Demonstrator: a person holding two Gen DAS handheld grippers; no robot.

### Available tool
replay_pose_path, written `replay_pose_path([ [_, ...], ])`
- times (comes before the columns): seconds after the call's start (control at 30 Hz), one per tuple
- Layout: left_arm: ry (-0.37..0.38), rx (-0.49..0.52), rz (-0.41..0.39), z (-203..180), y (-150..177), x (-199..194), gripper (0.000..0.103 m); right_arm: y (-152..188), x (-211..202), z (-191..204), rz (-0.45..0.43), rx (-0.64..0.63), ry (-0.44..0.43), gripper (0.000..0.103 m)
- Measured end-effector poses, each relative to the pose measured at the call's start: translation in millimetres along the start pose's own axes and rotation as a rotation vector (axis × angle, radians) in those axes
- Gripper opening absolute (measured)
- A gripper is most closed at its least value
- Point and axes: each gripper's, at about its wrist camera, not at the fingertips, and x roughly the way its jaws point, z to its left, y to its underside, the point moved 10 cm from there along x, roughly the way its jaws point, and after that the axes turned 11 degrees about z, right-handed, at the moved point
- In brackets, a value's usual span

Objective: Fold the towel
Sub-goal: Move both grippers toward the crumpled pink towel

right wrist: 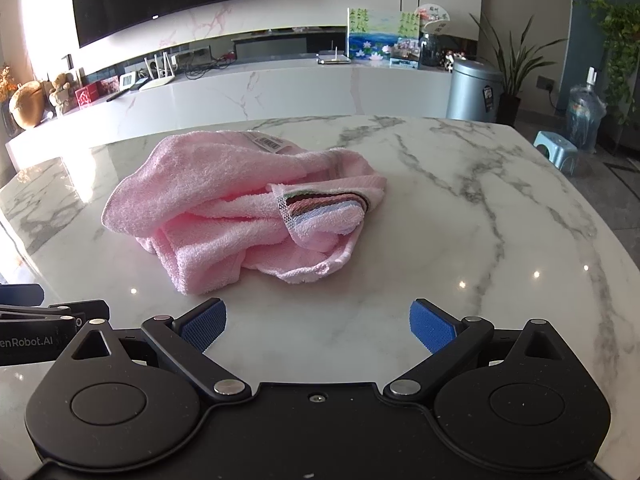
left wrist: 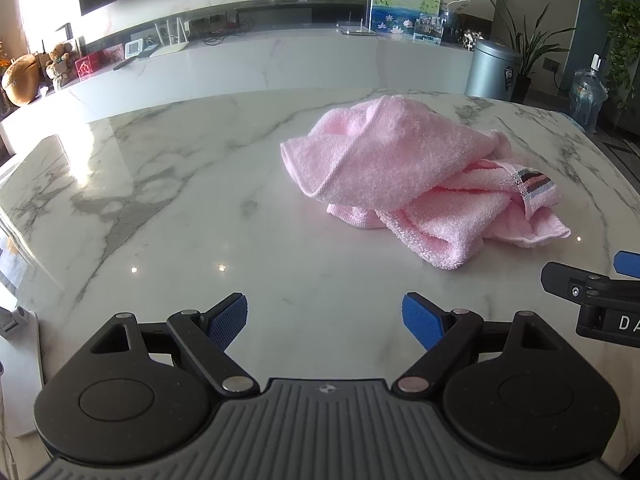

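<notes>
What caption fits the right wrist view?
Open right gripper faces a crumpled pink towel lying on the marble table.

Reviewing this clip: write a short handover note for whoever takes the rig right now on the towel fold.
Left gripper: open, empty, above the marble table, short of the towel.
Right gripper: open, empty, also short of it.
Pink towel: crumpled heap on the table, striped end on top, barcode label at the far edge.
Done: nothing; no fold made.
Left: spread it flat, then fold.

Pink towel (right wrist: pixel 208 200) – striped band; white, grey-veined marble table (right wrist: pixel 460 208); blue fingers (right wrist: pixel 202 330).
</notes>
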Motion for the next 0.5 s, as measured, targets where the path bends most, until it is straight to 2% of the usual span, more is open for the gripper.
replay_pose_path([
  [0.5, 0.016, -0.001, 0.006, -0.6, 2.4, 3.2, 0.085, 1.0, 2.8, 2.2, 0.007, -0.012, 0.001, 0.099],
])
